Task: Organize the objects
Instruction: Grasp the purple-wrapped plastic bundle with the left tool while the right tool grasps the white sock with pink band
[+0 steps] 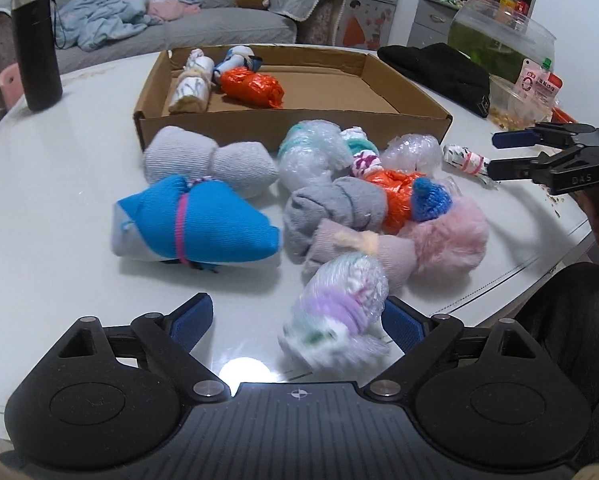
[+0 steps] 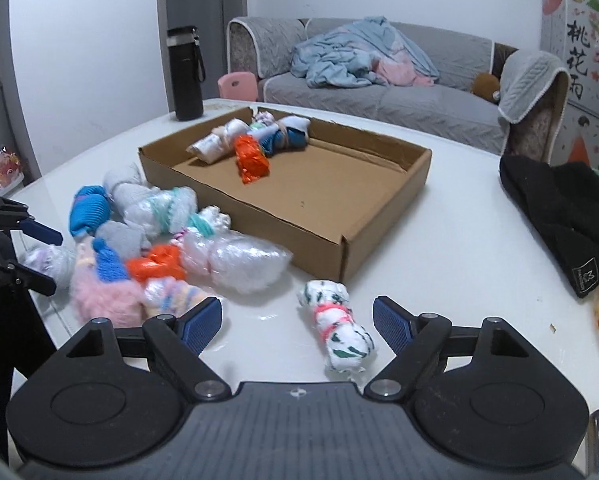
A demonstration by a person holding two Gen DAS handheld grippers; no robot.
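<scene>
left gripper (image 1: 297, 320): jaws spread wide, holding nothing. The bubble-wrapped bundle with lilac and green cloth inside (image 1: 337, 312) sits low centre of the left wrist view, between the pads and hard against the right-hand one; it is motion-blurred, so contact is uncertain.
right gripper (image 2: 297, 322): also wide open, empty. The small white roll with green marks and a pink band (image 2: 337, 326) lies lower centre-right of the right wrist view, between the pads, nearer the right-hand one, apart from the heap.
target: shallow brown cardboard tray (image 2: 383, 236) on the white tabletop (image 1: 59, 184), upper centre of both views. It already holds a pale printed roll (image 1: 191, 88), a blue-and-white bundle (image 1: 235, 62) and an orange foil-wrapped bundle (image 1: 251, 86), all at the far left corner; the rest of its floor is bare.
heap: the remaining bundles cluster mid-frame just in front of the tray wall, among them a blue knit bundle with a pink band (image 1: 195, 224) and a fluffy pink one (image 1: 445, 236).
step, my read: each gripper is lined up for a pick.
how to do it well: centre each bundle between the pads before closing, since both sit off to one side. Grip across the middle, at the band on the white roll. The bubble wrap looks slippery and squashy, so close fully. Lift above the tray wall before crossing it, and set down in the bare part.
risk: the lilac bundle touches the heap; dragging it could pull neighbours along.
</scene>
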